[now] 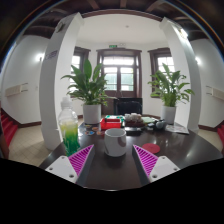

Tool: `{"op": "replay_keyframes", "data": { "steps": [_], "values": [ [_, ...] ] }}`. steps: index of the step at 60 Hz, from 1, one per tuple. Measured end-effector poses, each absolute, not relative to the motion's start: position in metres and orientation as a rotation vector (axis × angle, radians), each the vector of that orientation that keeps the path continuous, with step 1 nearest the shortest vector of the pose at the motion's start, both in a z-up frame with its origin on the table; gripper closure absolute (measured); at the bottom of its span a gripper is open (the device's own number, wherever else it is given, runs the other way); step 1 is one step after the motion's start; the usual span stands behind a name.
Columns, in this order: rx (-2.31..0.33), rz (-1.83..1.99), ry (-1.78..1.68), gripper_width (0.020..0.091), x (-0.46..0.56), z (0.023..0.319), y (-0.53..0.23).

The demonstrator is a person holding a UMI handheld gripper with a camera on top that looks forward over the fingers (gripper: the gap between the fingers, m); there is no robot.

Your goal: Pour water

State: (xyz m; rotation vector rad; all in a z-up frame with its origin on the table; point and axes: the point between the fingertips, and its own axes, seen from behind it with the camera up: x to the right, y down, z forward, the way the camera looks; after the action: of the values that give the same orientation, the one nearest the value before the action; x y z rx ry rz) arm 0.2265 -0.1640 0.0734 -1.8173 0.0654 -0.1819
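Between your fingers, gap either side: white mug (116,142), upright on dark table (190,152), long axis vertical. Your gripper (112,160) open, pads (80,158) flanking it. Ahead-left, green-based bottle (69,128), upright. Beyond, potted plants (90,88). Mug handle and the clutter behind it hard to make out.

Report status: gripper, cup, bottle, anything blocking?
Gripper open, holding nothing. White cup on table, between the fingers, gaps both sides. Green bottle left of it, untouched. Nothing blocking.
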Motion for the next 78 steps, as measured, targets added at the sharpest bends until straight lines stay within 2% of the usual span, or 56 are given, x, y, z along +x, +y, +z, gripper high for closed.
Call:
{"op": "replay_keyframes", "data": {
  "steps": [24, 49, 51, 54, 56, 58, 66, 67, 70, 78],
  "values": [
    [-1.79, -0.022, 0.004, 0.033, 0.093, 0.051, -0.105],
    [-1.774, 0.006, 0.013, 0.0349, 0.079, 0.046, -0.031],
    [-1.777, -0.001, 0.017, 0.0362, 0.081, 0.044, -0.027],
    [-1.788, -0.018, 0.018, 0.0424, 0.084, 0.038, -0.023],
    [-1.787, -0.037, 0.011, 0.053, 0.087, 0.037, -0.02],
    [-1.79, -0.048, -0.003, 0.0602, 0.088, 0.035, -0.017],
    [-1.779, -0.114, -0.043, 0.0686, 0.087, 0.04, -0.019],
    [-1.775, -0.114, -0.042, 0.0721, 0.088, 0.035, -0.019],
    [-1.768, -0.098, -0.04, 0.0751, 0.088, 0.035, -0.018],
    [-1.757, -0.058, -0.027, 0.0751, 0.089, 0.034, -0.013]
  ]
}}
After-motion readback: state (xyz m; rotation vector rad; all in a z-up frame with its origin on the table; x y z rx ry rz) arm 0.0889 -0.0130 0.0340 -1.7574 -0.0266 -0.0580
